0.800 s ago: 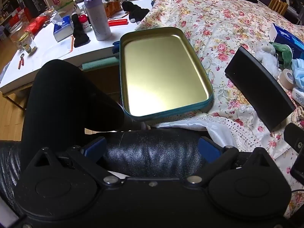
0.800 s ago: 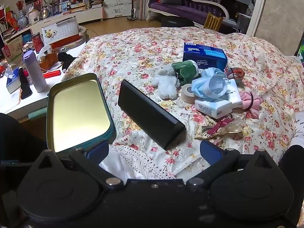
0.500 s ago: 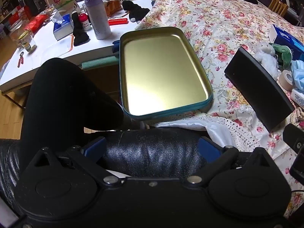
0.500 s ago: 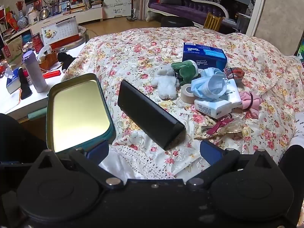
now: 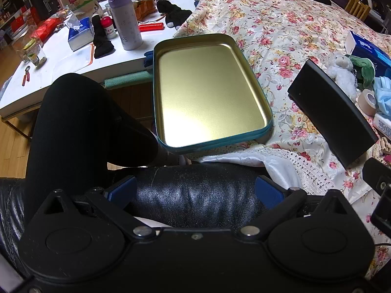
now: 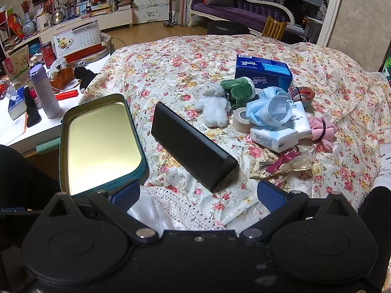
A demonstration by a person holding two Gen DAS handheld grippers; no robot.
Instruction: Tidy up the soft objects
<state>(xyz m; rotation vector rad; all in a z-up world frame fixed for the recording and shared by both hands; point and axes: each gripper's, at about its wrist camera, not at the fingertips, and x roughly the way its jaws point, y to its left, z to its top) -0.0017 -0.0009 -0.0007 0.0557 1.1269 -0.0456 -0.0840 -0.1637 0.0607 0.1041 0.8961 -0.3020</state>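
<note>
Both sets of jaws are standing wide apart and gripping nothing. Left gripper (image 5: 195,191) is hovering over a black leather cushion (image 5: 195,195), nothing between its blue pads; right gripper (image 6: 199,194) is hovering over the near edge of the floral bedspread (image 6: 171,56) and a white lace cloth (image 6: 176,210), pads touching nothing.

Soft things are lying in a cluster on the bedspread, well apart from both grippers: white plush toy (image 6: 213,102) touching a green plush toy (image 6: 240,90), blue face masks (image 6: 271,109) sitting on white tissue packs (image 6: 275,138), pink hair scrunchie (image 6: 321,128) just beside the packs. Tape roll (image 6: 240,120) is sitting between the white plush and the masks. Blue tissue box (image 6: 264,73) is lying behind the cluster.

Open tin tray (image 6: 100,144), gold inside with teal rim, is lying empty at the bed's left edge, its near corner hidden behind the right gripper's body in the right wrist view. Black wedge-shaped case (image 6: 193,144) is lying between the tray and the cluster. Crumpled wrappers (image 6: 283,163) near the tissue packs are hard to make out.

In the left wrist view the cluster is getting cut off at the right edge. A person's black-clad leg (image 5: 85,127) is covering part of the white desk (image 5: 61,61) beside the bed; a lilac bottle (image 5: 124,19) is standing upright on it.
</note>
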